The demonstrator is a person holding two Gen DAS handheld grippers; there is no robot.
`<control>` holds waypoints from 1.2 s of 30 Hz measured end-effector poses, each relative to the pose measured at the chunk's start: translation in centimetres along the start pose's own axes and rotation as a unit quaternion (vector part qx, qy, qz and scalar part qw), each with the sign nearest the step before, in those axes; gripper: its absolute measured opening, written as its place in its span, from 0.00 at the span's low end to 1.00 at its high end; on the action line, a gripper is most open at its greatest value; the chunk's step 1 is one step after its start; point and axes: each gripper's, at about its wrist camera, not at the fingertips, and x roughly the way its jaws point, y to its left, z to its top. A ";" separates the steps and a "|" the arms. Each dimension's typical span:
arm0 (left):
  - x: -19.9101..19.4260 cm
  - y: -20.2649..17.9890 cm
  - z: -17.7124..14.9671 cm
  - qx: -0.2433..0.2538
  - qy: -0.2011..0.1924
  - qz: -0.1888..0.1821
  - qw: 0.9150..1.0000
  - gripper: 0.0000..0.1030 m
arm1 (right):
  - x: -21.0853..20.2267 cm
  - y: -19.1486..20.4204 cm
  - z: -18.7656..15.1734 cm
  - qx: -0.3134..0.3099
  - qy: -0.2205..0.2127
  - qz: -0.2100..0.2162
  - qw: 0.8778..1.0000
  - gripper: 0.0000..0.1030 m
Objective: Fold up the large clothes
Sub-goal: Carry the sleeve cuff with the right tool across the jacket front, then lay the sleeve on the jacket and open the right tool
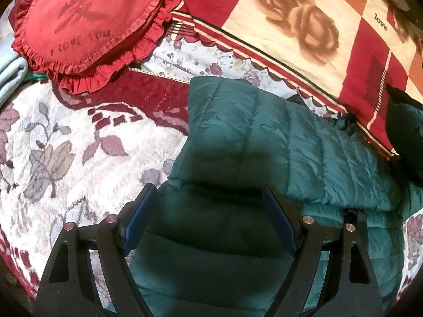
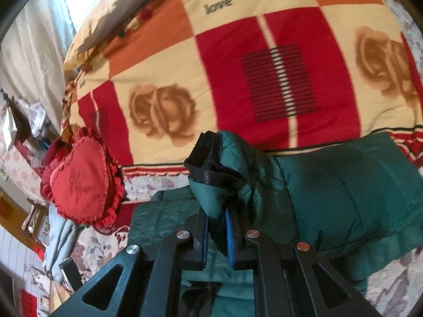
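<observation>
Across the floral bedspread [image 1: 79,137], you are pinching the soft, slippery green puffer jacket [image 1: 264,137] cuff [image 2: 211,155] with the right gripper [image 2: 216,235], while the left gripper [image 1: 211,211] is hovering open; take seams.

Flower-patterned bed cover [image 1: 66,142] under green quilted jacket [image 1: 264,137], red heart cushion [image 1: 87,18], checked blanket [image 1: 304,26], perhaps folded.

Glossy quilted cloth jacket [image 1: 238,137] (slightly crinkled), fuzzy matt bedspread [image 1: 79,137], ruffled cloth heart pillow [image 1: 87,18].
</observation>
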 end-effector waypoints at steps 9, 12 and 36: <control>-0.4 0.6 0.2 -0.016 -0.003 -0.014 1.000 0.79 | 3.9 4.2 -1.7 -0.019 0.035 0.031 0.999 0.10; -0.7 1.0 0.4 -0.026 -0.007 -0.018 0.999 0.79 | 5.3 5.5 -2.5 -0.022 0.050 0.044 0.998 0.10; -0.5 3.5 1.1 -0.068 -0.019 -0.029 0.997 0.79 | 15.1 10.5 -8.0 -0.018 0.147 0.093 0.985 0.10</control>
